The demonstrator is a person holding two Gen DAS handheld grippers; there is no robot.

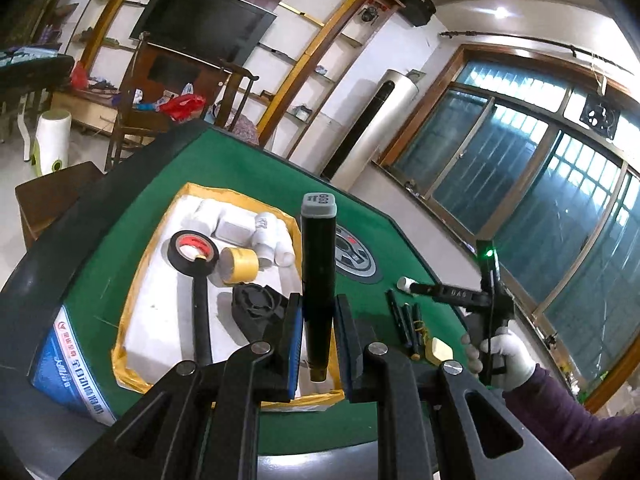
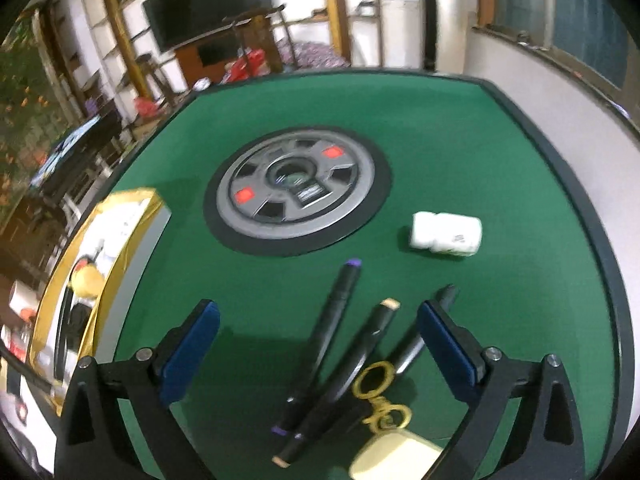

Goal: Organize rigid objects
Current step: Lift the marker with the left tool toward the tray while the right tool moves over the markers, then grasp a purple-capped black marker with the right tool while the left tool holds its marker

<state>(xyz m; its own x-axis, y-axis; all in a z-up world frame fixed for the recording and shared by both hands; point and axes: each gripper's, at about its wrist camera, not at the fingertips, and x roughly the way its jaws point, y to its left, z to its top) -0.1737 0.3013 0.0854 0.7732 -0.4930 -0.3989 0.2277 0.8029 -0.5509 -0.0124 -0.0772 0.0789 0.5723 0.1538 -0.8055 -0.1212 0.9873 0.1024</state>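
Observation:
My left gripper (image 1: 319, 304) is shut on a black marker (image 1: 319, 264) with a grey cap, held upright between the blue pads above the near edge of a yellow-rimmed white foam box (image 1: 160, 320). My right gripper (image 2: 320, 344) stands open, tilted down over three black markers (image 2: 332, 332) that lie fanned out on the green table (image 2: 500, 160). Nothing touches its pads. A yellow ring chain with a cream tag (image 2: 394, 456) lies at the markers' near ends. A white pipe fitting (image 2: 446, 234) rests further out to the right.
The box holds a black tape roll (image 1: 193, 254), a yellow tape roll (image 1: 240, 265), white fittings (image 1: 272, 240) and a black fan part (image 1: 256, 308). A grey round hub (image 2: 296, 188) sits in the table's middle. A gloved hand (image 1: 508, 356) grips the right tool.

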